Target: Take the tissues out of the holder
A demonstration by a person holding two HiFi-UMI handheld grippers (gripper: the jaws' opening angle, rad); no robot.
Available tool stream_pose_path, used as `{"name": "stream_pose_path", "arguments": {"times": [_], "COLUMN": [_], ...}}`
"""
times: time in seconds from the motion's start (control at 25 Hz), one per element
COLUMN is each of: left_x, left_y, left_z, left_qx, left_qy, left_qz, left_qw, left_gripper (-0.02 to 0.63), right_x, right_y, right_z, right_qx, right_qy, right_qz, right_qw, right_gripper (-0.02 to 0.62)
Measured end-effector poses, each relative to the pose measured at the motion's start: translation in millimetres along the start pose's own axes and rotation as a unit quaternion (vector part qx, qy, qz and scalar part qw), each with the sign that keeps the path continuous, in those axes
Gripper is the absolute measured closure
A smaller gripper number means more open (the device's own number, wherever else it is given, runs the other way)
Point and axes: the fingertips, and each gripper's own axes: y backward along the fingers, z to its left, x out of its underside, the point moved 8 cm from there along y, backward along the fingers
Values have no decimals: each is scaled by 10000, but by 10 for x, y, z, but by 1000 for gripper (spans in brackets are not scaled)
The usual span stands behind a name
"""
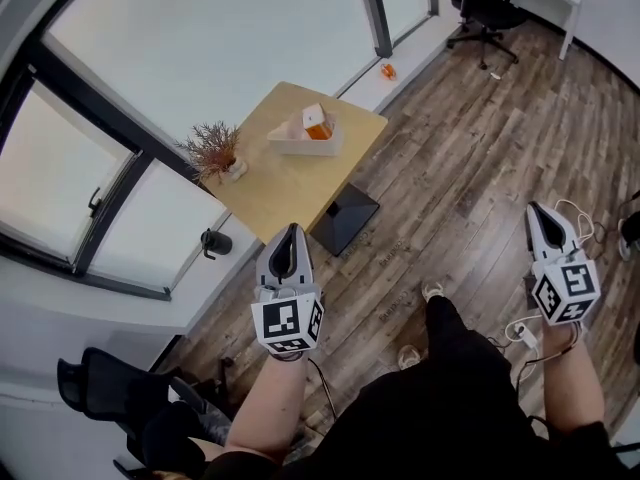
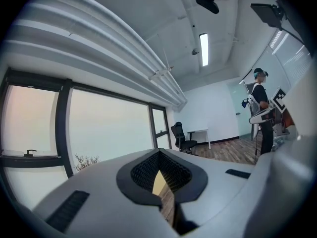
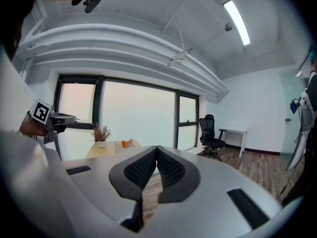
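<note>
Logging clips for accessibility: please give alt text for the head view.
A person holds the left gripper and right gripper over a wood floor, both tongs shut and empty, short of a wooden table by the window. On it stand a white tissue holder with an orange pack inside and a potted dried plant.
</note>
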Motion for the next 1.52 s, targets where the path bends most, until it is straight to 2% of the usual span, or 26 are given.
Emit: {"name": "stream_pose_path", "arguments": {"times": [0.2, 0.68, 1.08, 1.24, 1.52], "left_x": [-19, -183, -161, -81, 33], "left_y": [-380, -1588, -2114, -2302, -2796], "left_z": [68, 180, 177, 235, 463], "left_qx": [-175, -710, -1265, -1390, -1504], "left_qy": [-21, -161, -177, -6, 54], "left_qz": [-4, 290, 330, 423, 440], "left_qw": [9998, 9969, 9913, 9894, 9876], "left_gripper": [601, 601, 601, 601, 601], "right_x": [-57, -250, -202, -235, -346], "right_y": [-559, -2116, -3052, -3338, -3793], "right_z": [-172, -735, -861, -950, -1064], "right_qx": [-144, -846, -1565, -1643, -1687], "right_qy": [-38, -123, -85, -62, 112], "right_qz": [-39, 84, 106, 175, 165], "right_qw": [9999, 9963, 9876, 9862, 9855], "right_gripper": [589, 589, 589, 589, 589]}}
